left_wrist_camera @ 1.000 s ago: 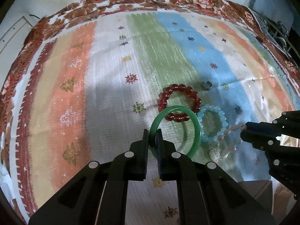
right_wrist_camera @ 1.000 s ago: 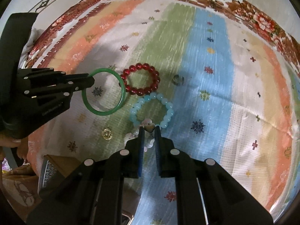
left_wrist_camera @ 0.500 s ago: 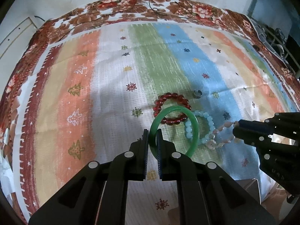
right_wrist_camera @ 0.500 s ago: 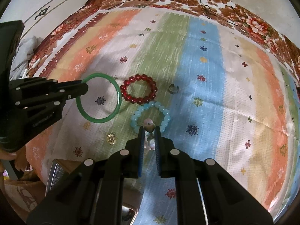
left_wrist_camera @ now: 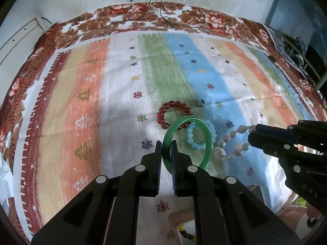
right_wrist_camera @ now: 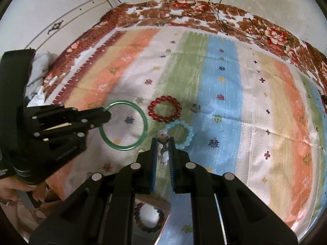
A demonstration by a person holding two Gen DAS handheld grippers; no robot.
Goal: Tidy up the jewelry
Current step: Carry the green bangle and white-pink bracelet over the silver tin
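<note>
Writing: raised lettering on right gripper body in left wrist view, partly readable "DAS"; nothing else legible.

Left gripper (left_wrist_camera: 166, 151): fingers nearly together, clamped on green bangle (left_wrist_camera: 206, 130), held above striped cloth (left_wrist_camera: 114, 94).

Right gripper (right_wrist_camera: 162, 146): narrow gap, pinching pink bead bracelet (left_wrist_camera: 235, 135), strand dangling.

Beyond, on cloth: light blue bead bracelet (right_wrist_camera: 189, 131), then red bead bracelet (right_wrist_camera: 164, 111), small ring (right_wrist_camera: 195, 107) beside it.

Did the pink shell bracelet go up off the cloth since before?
Yes. The pink shell bracelet, pinched in the right tool, earlier lay beside the light blue bead bracelet; now it dangles higher, farther right of it.
</note>
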